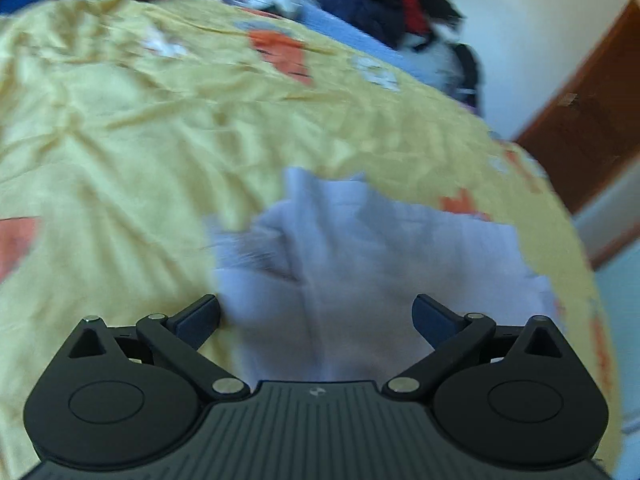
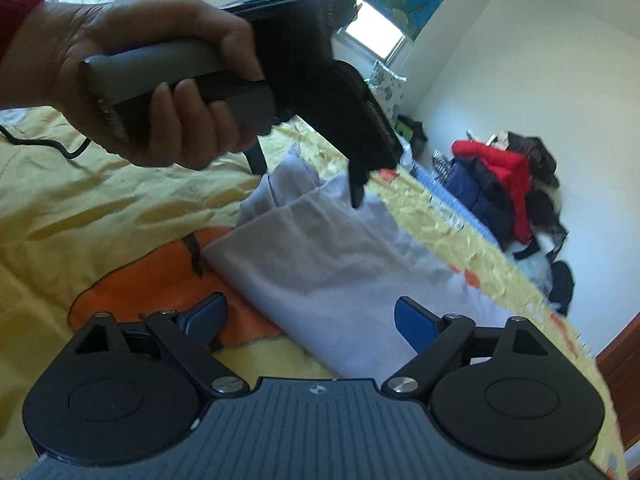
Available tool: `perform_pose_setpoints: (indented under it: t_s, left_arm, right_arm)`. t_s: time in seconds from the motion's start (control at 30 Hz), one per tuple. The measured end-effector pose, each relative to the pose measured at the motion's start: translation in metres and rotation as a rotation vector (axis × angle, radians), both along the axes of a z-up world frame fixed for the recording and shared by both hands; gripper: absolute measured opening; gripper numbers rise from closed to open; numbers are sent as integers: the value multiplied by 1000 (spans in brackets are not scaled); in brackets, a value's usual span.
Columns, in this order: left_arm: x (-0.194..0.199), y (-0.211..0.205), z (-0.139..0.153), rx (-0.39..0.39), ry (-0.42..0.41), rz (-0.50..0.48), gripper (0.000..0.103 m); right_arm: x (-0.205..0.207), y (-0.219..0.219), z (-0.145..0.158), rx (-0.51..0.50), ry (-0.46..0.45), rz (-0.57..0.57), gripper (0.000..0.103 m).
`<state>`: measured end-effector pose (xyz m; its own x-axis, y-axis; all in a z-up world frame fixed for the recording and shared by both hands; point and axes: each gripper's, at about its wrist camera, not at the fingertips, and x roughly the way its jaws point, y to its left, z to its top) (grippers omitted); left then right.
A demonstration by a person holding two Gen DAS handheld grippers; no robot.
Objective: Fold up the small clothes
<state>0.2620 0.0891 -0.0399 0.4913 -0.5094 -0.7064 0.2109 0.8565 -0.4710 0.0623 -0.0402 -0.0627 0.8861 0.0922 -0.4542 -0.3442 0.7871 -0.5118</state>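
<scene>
A pale lavender-grey garment [image 1: 360,256] lies partly folded on the yellow bedspread [image 1: 120,128]. It also shows in the right wrist view [image 2: 340,264]. My left gripper [image 1: 316,316] is open, its fingers spread wide just above the near part of the garment. In the right wrist view the left gripper [image 2: 308,176], held in a hand, hovers over the garment's far end with its fingers apart. My right gripper [image 2: 310,320] is open, above the garment's near edge, holding nothing.
The bedspread has orange patches [image 2: 160,280]. A pile of dark, red and blue clothes [image 2: 508,192] sits beyond the bed against the white wall. A brown door [image 1: 592,112] stands at right. A black cable [image 2: 48,144] lies on the bed at left.
</scene>
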Motion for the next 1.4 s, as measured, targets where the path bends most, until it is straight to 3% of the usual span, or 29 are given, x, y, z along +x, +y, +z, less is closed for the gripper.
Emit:
perform_pose_setpoints:
  t_s: [0.07, 0.17, 0.3, 0.4, 0.47, 0.57, 0.7, 0.83, 1.0, 1.4]
  left_arm:
    - [10, -1, -2, -68, 24, -24, 103]
    - [19, -6, -5, -110, 13, -38, 102]
    - [26, -5, -9, -158, -10, -5, 99]
    - [28, -5, -7, -111, -30, 26, 68]
    - [32, -7, -6, -65, -12, 27, 32]
    - [34, -10, -7, -12, -13, 46, 19]
    - [27, -21, -1, 68, -48, 61, 15]
    - [16, -40, 10, 192, -115, 64, 13]
    - [5, -56, 23, 306, -176, 56, 12]
    - [-12, -88, 50, 457, -271, 60, 12]
  right_arm:
    - [5, 10, -4, -24, -23, 1, 90]
    - [16, 21, -8, -62, -58, -2, 83]
    - [28, 34, -14, -93, -72, 11, 61]
    - [30, 39, -18, -110, -76, 32, 47]
    - [29, 41, -21, -121, -77, 47, 43]
    - [30, 42, -21, -125, -65, 68, 30]
    - [31, 41, -21, -119, -50, 87, 12]
    - [29, 38, -19, -104, -55, 98, 9]
    - [25, 24, -7, -14, -63, 109, 8]
    - [24, -33, 30, 304, -19, 74, 7]
